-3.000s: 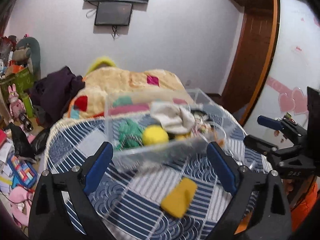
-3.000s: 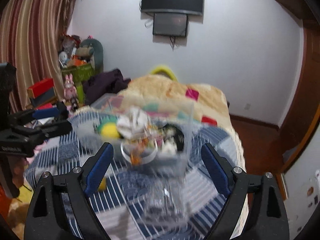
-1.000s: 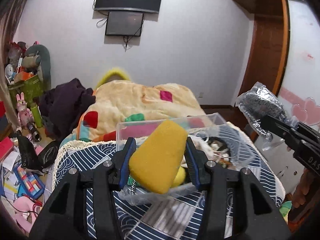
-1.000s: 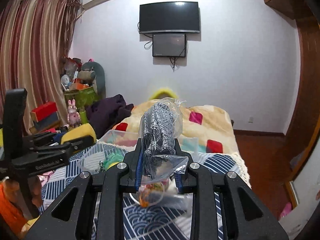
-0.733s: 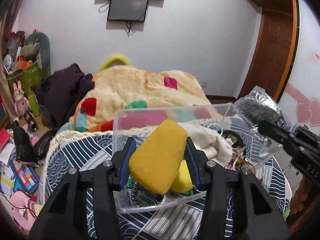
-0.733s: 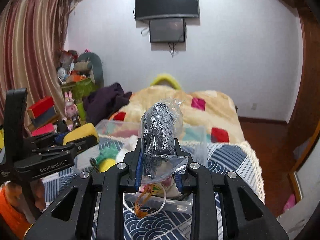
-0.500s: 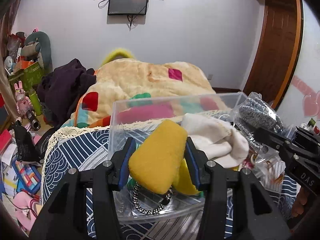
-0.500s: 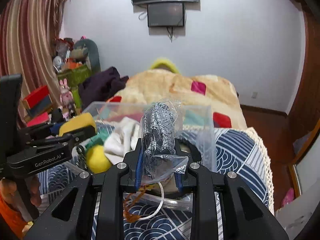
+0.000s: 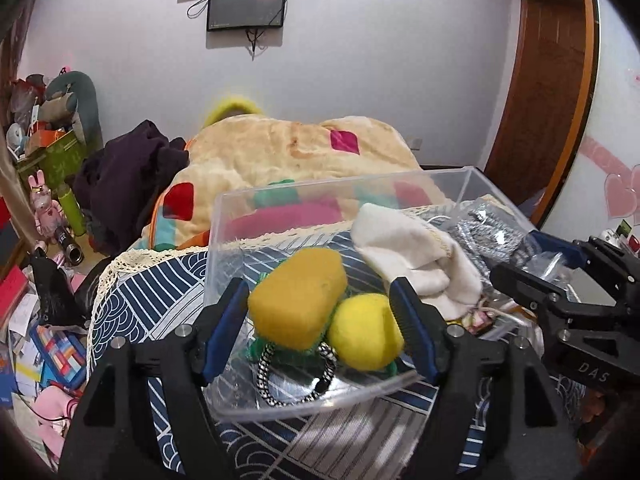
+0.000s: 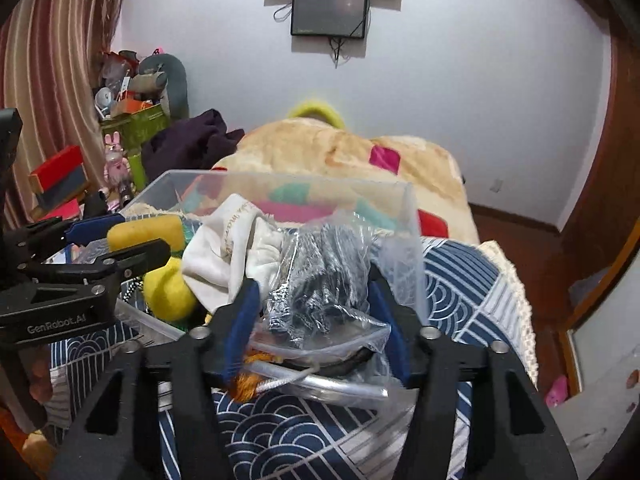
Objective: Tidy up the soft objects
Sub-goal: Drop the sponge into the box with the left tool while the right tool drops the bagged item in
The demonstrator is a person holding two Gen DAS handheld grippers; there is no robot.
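A clear plastic bin stands on the blue patterned bedspread. My left gripper is open over the bin's near left part. The yellow sponge lies loose between its fingers, resting on a yellow ball and a green toy. A white cloth lies in the bin. My right gripper is open over the bin's near right part, with the grey scrubber in its clear bag loose between the fingers. The left gripper also shows in the right wrist view.
A black-and-white cord ring and clear tubing lie in the bin. A beige patchwork blanket and dark clothes lie behind it. Toys and boxes clutter the floor at left. A wooden door stands at right.
Both grippers came down to the bin and opened. The sponge and the bagged scrubber, gripped half a second ago, now sit loose in the bin.
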